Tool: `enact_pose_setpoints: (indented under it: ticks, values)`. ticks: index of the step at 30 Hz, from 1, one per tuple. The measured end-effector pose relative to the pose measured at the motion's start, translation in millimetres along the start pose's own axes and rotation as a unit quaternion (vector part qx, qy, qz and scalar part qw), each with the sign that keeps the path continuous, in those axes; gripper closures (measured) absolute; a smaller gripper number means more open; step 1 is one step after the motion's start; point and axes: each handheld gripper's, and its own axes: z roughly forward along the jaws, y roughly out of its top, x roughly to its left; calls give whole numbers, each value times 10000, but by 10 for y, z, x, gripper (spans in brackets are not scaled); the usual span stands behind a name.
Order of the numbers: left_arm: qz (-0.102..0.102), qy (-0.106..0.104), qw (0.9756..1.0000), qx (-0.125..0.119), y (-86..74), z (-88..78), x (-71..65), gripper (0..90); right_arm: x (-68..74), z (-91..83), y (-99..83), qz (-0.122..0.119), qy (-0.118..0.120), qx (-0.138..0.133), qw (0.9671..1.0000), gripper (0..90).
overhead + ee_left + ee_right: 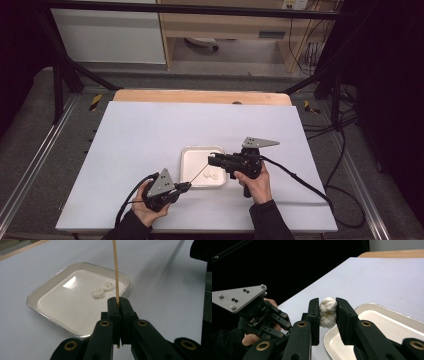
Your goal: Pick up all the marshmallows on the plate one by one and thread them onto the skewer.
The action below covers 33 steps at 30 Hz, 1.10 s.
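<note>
Fingers of the right gripper (327, 315) pinch a lumpy white marshmallow (327, 312) above a glossy square white tray (189, 161); the left gripper (119, 305) clamps a thin wooden skewer (115, 270). Two more marshmallows (102, 289) lie in the tray on the smooth white surface (140, 135), dark room around.

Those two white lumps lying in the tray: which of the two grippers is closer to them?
Right. The right gripper hangs over the tray just above the two lumps; the left gripper sits outside the tray's near corner.

white table sheet (150, 135) | wooden edge (200, 96) at far side | black cables (345, 150) right
</note>
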Motion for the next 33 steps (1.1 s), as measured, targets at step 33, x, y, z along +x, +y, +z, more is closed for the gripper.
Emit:
enact_pose_setpoints:
  ticks: [33]
  values:
    - [49,53,9997,231,-28,71,-18,891,23,61,-122,101,134,40,9999,791]
